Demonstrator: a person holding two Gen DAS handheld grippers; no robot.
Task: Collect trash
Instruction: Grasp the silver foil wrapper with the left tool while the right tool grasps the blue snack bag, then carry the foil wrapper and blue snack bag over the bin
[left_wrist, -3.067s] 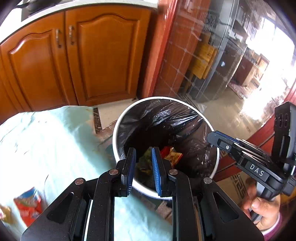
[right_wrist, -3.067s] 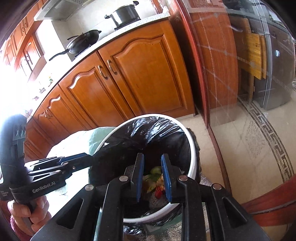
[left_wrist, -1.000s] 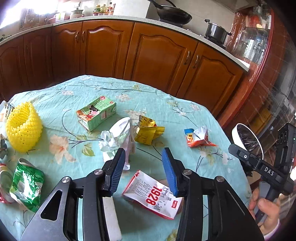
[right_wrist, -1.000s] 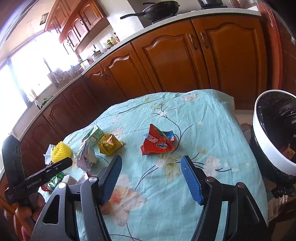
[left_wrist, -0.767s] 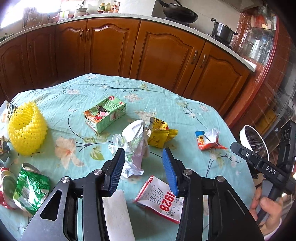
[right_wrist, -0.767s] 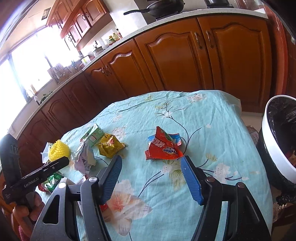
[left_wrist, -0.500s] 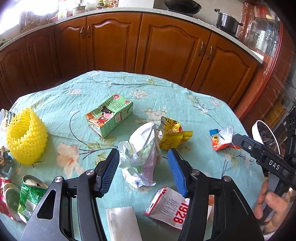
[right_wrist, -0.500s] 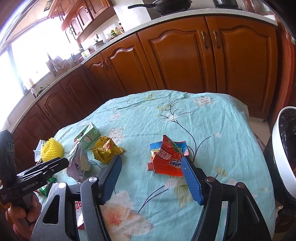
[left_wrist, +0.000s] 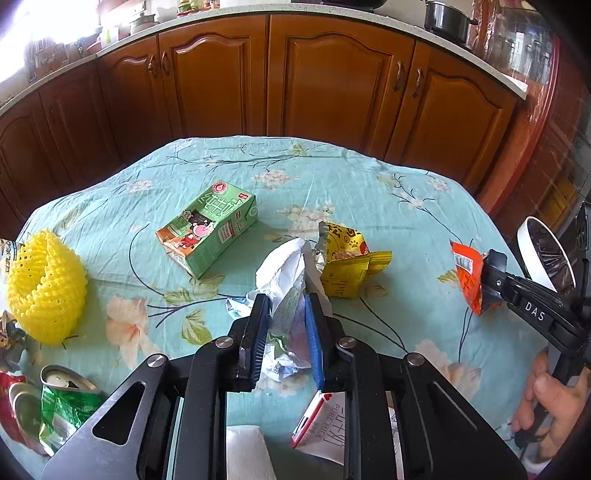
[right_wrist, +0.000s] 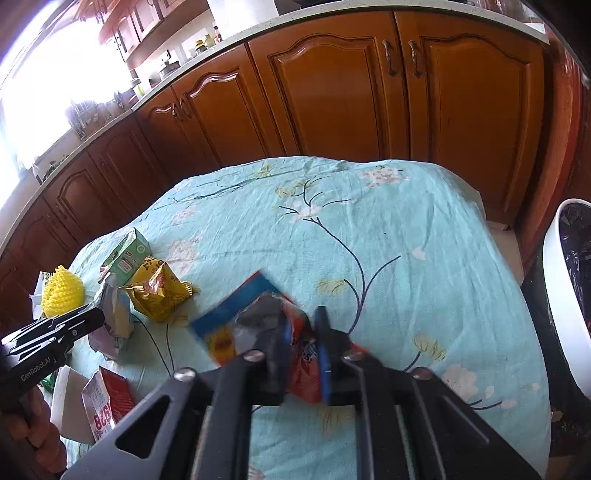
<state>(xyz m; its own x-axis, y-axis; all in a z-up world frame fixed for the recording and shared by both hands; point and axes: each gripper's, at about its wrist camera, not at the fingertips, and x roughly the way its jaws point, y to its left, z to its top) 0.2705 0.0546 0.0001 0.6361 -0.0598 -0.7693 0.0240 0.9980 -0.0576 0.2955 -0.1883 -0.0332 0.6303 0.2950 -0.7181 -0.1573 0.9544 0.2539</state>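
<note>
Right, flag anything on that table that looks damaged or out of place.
All of it is litter strewn on the tablecloth: a green carton on its side, a torn yellow packet, a crushed can at the left edge. Nothing looks spilled.

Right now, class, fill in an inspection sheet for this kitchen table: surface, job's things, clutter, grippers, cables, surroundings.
Surface: tablecloth, pale green with flowers, wrinkled.
Job's things: white wrapper, red snack bag, yellow packet, green carton, crushed can, white bin with black liner beside the table.
Clutter: yellow foam net, red-and-white carton, napkin.
Grippers: left gripper closing, pads against the white wrapper; right gripper shut on the red snack bag.
Cables: nothing seen.
Surroundings: wooden cabinets, pot on the counter.
</note>
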